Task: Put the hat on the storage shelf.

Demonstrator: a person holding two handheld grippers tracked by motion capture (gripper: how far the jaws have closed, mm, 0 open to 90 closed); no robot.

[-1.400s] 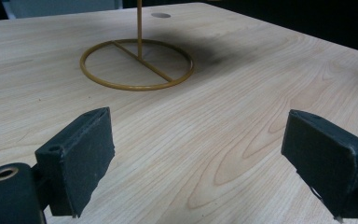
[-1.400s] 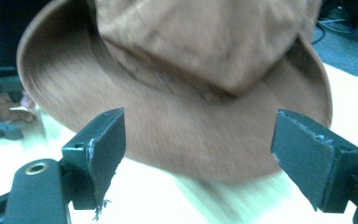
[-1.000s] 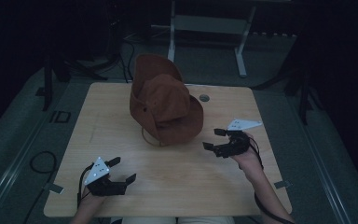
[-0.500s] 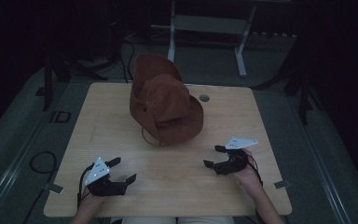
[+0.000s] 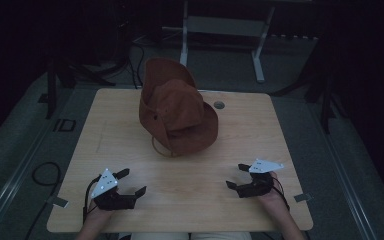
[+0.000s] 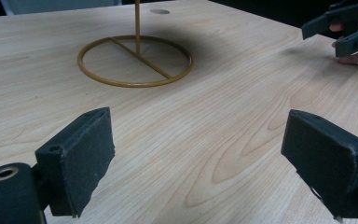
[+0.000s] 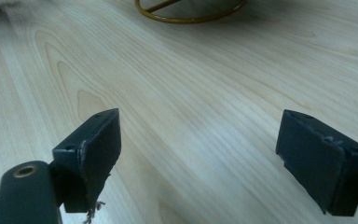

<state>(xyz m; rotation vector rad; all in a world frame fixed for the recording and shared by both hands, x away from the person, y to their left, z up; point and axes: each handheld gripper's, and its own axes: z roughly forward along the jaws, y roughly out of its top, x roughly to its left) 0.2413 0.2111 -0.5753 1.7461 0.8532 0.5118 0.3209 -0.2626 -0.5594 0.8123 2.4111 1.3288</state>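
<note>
I hold both grippers low at the bottom of the high view, one toward each lower corner, and I read this as a rest pose: hands parked on the near edge of the surface (image 5: 280, 125), well apart from the work. My left gripper (image 5: 125, 185) sits lower left with its fingers (image 6: 77, 161) spread wide and nothing between them. My right gripper (image 5: 241, 177) sits lower right, fingers (image 7: 91, 154) equally wide and empty over bare wood. In the left gripper view I see the right gripper at the upper right of the frame.

Farther off, in the centre of the high view, the brown hat (image 5: 177, 112) stands tilted on a stand. The stand's ring base (image 6: 135, 60) lies flat on the surface in the upper left of the left gripper view, a thin post rising from its cross bar. I judge the hat is perched there to keep its shape and give me easy access.

I see no containers; beyond the hat is only a small round hole (image 5: 219, 105) in the surface.
</note>
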